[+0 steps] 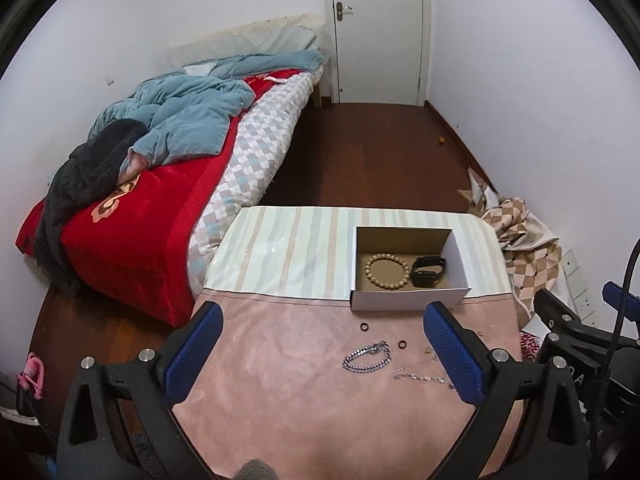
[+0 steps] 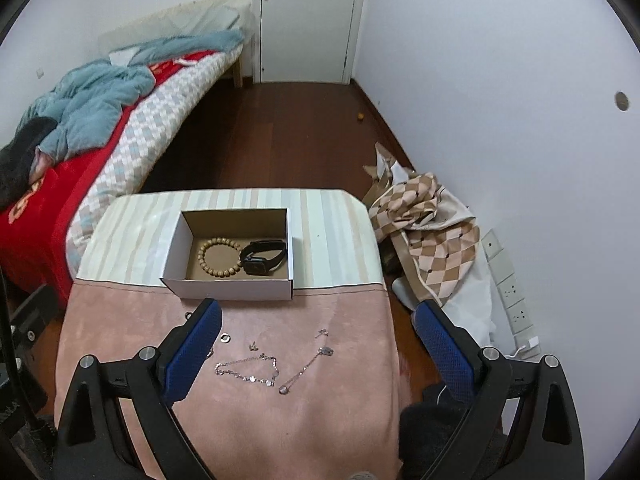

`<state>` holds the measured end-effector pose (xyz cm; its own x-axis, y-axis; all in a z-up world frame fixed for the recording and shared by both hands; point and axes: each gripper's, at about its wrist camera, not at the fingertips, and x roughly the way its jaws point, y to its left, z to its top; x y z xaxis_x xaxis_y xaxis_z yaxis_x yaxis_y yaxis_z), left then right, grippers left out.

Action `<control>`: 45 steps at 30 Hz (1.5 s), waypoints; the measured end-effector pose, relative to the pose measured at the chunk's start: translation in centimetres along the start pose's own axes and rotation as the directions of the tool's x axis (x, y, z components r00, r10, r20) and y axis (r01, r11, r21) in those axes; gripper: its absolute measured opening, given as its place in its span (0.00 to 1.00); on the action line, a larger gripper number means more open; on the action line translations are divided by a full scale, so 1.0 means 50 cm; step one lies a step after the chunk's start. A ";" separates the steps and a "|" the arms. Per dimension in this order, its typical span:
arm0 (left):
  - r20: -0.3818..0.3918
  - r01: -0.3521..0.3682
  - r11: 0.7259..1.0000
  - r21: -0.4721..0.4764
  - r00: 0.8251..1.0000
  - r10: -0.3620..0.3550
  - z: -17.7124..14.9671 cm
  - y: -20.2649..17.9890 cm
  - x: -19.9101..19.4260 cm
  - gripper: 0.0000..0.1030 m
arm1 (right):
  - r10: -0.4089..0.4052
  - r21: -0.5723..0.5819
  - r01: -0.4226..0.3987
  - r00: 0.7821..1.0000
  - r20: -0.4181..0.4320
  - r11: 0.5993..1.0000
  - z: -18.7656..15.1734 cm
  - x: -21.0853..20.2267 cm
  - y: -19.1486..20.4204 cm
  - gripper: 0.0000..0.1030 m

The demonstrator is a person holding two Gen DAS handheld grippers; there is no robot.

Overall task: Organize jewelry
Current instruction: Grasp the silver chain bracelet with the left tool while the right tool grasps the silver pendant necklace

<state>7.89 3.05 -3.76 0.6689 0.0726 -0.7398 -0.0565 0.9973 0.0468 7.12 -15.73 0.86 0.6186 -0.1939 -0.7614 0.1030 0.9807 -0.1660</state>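
Note:
A white cardboard box stands at the middle of the table and holds a wooden bead bracelet and a black watch. On the pink cloth lie a thick silver chain bracelet, two dark rings, a thin silver bracelet, a pendant necklace, a silver ring and a small earring. My left gripper is open above the chain bracelet. My right gripper is open above the thin chains.
A bed with red and blue blankets stands left of the table. A checked cloth pile lies on the floor at the right by the wall sockets. A striped cover lies on the table's far half. A white door is at the back.

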 end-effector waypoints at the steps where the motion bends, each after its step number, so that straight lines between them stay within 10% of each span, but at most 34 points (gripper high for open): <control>1: 0.011 -0.002 1.000 0.003 1.000 0.002 -0.004 -0.002 -0.012 1.00 | 0.003 0.004 -0.003 1.000 0.013 1.000 -0.004 -0.014 -0.006 0.96; 13: -0.105 -0.068 0.997 -0.040 0.992 0.063 -0.091 -0.032 0.067 0.99 | 0.100 -0.014 -0.102 0.987 -0.123 0.995 -0.098 0.078 -0.047 0.96; 17: -0.188 -0.099 0.995 -0.024 0.978 0.093 -0.130 -0.039 0.153 0.99 | 0.129 0.015 -0.129 0.962 -0.240 0.991 -0.145 0.184 -0.064 0.80; 23: -0.319 -0.100 0.994 -0.045 0.944 0.080 -0.172 -0.015 0.299 0.99 | 0.197 0.120 -0.164 0.912 -0.360 0.979 -0.213 0.328 -0.057 0.61; 37: -0.515 0.032 0.999 -0.035 0.856 -0.046 -0.187 -0.033 0.467 0.82 | 0.155 0.249 -0.055 0.902 -0.403 0.967 -0.191 0.401 -0.100 0.52; 41: -0.462 0.071 0.997 -0.026 0.884 -0.075 -0.205 -0.043 0.455 0.78 | 0.174 0.306 -0.057 0.912 -0.372 0.950 -0.198 0.412 -0.134 0.52; 45: -0.386 0.091 0.996 0.020 0.919 -0.076 -0.217 -0.063 0.432 0.53 | 0.213 0.345 -0.091 0.918 -0.335 0.934 -0.210 0.424 -0.154 0.52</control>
<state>14.49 1.35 -27.16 0.3334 -0.0129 -0.9427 0.0192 0.9998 -0.0069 11.25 -27.65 -20.56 0.3291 0.0224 -0.9440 0.3092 0.9421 0.1301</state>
